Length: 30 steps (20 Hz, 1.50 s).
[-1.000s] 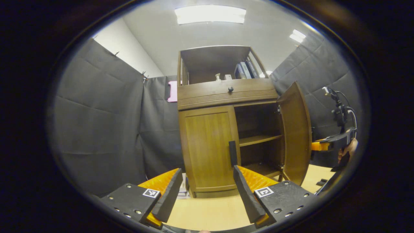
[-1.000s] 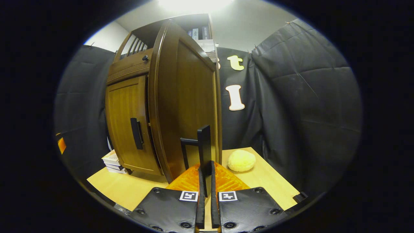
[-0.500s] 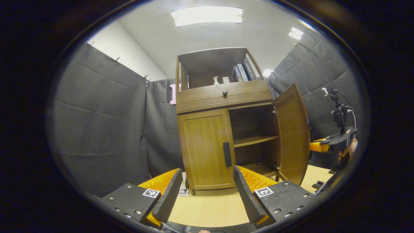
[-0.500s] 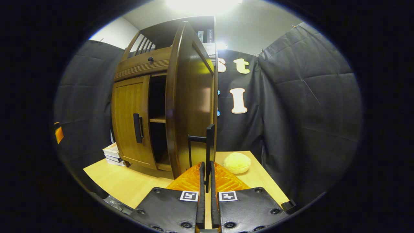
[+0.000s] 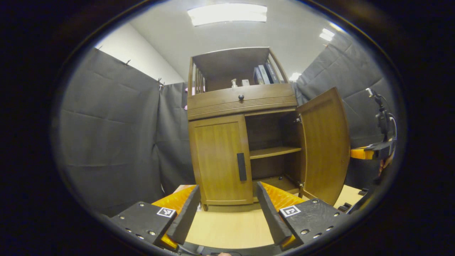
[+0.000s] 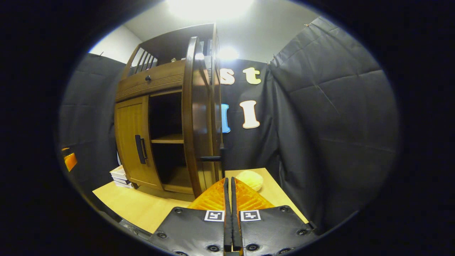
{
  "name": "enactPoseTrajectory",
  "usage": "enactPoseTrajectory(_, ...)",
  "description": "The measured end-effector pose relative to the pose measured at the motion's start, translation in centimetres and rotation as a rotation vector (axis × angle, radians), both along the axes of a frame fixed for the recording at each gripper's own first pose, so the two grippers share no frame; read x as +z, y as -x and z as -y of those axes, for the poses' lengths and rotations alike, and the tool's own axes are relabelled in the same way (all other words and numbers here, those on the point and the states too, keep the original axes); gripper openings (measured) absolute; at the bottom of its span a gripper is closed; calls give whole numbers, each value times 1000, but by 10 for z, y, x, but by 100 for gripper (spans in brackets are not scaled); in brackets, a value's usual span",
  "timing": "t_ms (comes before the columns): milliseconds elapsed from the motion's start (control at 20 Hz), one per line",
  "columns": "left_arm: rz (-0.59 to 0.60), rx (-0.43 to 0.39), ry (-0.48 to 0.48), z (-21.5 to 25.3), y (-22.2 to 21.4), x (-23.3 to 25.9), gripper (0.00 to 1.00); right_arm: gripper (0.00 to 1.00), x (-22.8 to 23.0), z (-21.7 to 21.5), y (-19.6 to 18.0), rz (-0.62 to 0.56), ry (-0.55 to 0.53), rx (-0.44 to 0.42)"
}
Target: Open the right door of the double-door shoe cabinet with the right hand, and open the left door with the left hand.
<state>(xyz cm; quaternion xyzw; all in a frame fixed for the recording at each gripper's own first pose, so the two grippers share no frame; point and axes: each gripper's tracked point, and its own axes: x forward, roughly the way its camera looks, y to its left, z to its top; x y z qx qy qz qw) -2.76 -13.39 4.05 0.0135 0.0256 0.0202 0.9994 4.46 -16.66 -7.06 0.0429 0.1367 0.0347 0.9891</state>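
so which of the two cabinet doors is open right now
The right door is swung wide, baring the shelf inside. The left door sits flush and closed, its handle untouched.

the shoe cabinet [image 5: 241, 142] stands on the table [image 5: 227, 227], in front of the booth wall. its left door [image 5: 218, 160] is closed, and the left door handle [image 5: 241, 166] sits on the side of that door next to the open half. the right door [image 5: 325, 142] stands swung out to the right. inside the open half, a shelf [image 5: 273, 152] runs across the middle. a drawer [image 5: 241, 100] sits above both doors, and books [image 5: 265, 74] stand on the top shelf above it. in the right gripper view, a stack of books [image 6: 120, 176] lies on the table left of the cabinet, and a round soft thing [image 6: 250, 179] lies on the table behind the right door. the left gripper [image 5: 227, 209] is in front of the left door, not touching it.
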Motion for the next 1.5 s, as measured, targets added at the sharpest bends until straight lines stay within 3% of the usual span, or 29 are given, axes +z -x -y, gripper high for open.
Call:
enactPoseTrajectory(100,-2,3,1,2,-11,2,91,0,2,6,14,6,9,10)
enactPoseTrajectory(250,7,0,-3,3,-36,6,91,26,5,3,38,8,9,45)
enactPoseTrajectory(300,12,1,-5,4,-49,7,91,25,7,1,44,15,2,54)
enactPoseTrajectory(450,22,-21,5,10,-82,9,92,92,14,0,55,38,-18,42)
enactPoseTrajectory(650,27,-55,16,17,-129,10,92,92,19,1,59,62,41,8)
enactPoseTrajectory(700,24,-62,22,18,-139,7,91,97,21,0,59,65,47,-3)
enactPoseTrajectory(750,23,-72,28,19,-150,5,92,92,23,-2,58,69,47,-10)
enactPoseTrajectory(800,22,-82,32,20,-159,3,92,97,24,-4,57,73,50,-17)
enactPoseTrajectory(850,24,-93,33,22,-171,2,92,92,24,-4,54,74,60,-26)
enactPoseTrajectory(900,25,-104,32,23,-179,-1,90,97,23,-3,52,72,74,-38)
enactPoseTrajectory(1050,19,-130,38,24,-212,-12,91,96,24,-4,46,67,94,-70)
enactPoseTrajectory(1150,16,-146,47,27,-232,-20,91,100,27,-5,43,72,102,-97)
enactPoseTrajectory(1500,-10,-178,65,30,-290,-52,90,96,13,-17,37,32,143,-154)
